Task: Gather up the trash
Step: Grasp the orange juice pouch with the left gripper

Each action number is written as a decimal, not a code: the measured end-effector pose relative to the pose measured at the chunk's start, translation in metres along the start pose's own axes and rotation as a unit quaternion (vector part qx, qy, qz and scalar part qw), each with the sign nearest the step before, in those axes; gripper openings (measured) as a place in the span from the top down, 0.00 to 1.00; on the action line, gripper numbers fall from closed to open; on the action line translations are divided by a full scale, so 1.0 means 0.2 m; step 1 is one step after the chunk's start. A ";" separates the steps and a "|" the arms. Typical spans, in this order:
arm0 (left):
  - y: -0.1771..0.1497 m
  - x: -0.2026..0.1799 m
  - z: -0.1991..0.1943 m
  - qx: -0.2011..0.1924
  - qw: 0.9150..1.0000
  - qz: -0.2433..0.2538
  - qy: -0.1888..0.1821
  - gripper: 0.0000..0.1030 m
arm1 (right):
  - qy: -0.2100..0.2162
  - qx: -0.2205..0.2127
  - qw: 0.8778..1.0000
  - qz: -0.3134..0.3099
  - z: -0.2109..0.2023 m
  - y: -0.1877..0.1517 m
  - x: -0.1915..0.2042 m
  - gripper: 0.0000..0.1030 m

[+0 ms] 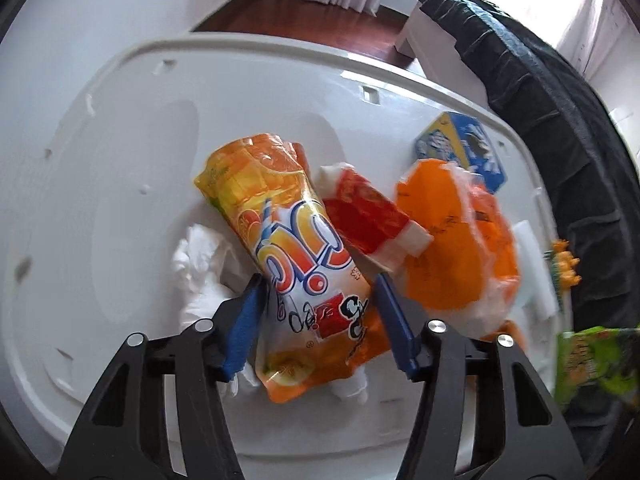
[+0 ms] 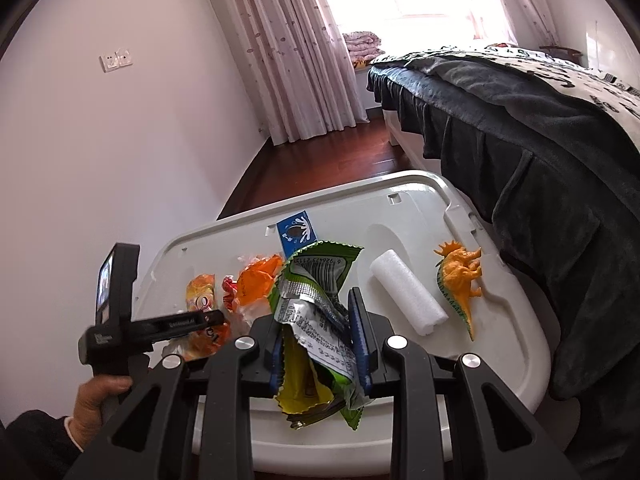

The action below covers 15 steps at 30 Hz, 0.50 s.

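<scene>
We note the left tool (image 1: 318, 320) half-open astride the pouch (image 1: 288, 256), right tool (image 2: 320, 336) holding a wrapper (image 2: 312, 312); we advise clamping mid-pouch, clear of the tissue (image 1: 200, 268) alongside.

Two wrist views, shared lid (image 1: 248, 60)

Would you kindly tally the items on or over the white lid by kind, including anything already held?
Printed snack wrappers and pouches: 4 (orange drink pouch, red wrapper, blue packet, green wrapper gripped in the right claw)
Orange plastic bags: 1
White tissues: 1
Foam rolls: 1
Toy dinosaurs: 1
Total: 8
</scene>
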<state>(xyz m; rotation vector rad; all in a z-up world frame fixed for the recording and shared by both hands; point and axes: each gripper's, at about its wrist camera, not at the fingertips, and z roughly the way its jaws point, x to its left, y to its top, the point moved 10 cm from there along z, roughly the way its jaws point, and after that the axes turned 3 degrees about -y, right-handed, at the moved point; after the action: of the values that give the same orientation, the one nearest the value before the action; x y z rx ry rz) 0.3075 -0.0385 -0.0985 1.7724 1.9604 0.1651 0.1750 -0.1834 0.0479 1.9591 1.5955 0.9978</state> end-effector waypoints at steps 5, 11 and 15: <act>0.05 0.06 0.03 -0.011 1.000 0.008 -0.002 0.44 | 0.000 -0.001 1.000 0.000 0.00 0.00 0.00 0.73; 0.07 0.09 0.08 -0.008 1.000 0.018 0.024 0.39 | 0.002 0.001 1.000 0.000 0.00 0.00 0.00 0.73; 0.07 0.09 0.13 -0.003 0.998 0.036 0.046 0.40 | 0.003 0.002 1.000 0.000 0.01 -0.01 0.00 0.73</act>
<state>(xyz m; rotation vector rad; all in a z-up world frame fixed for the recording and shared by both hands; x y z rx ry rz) 0.3306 -0.0251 -0.1204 1.8631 1.9576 0.2809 0.1755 -0.1819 0.0456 1.9604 1.6031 1.0009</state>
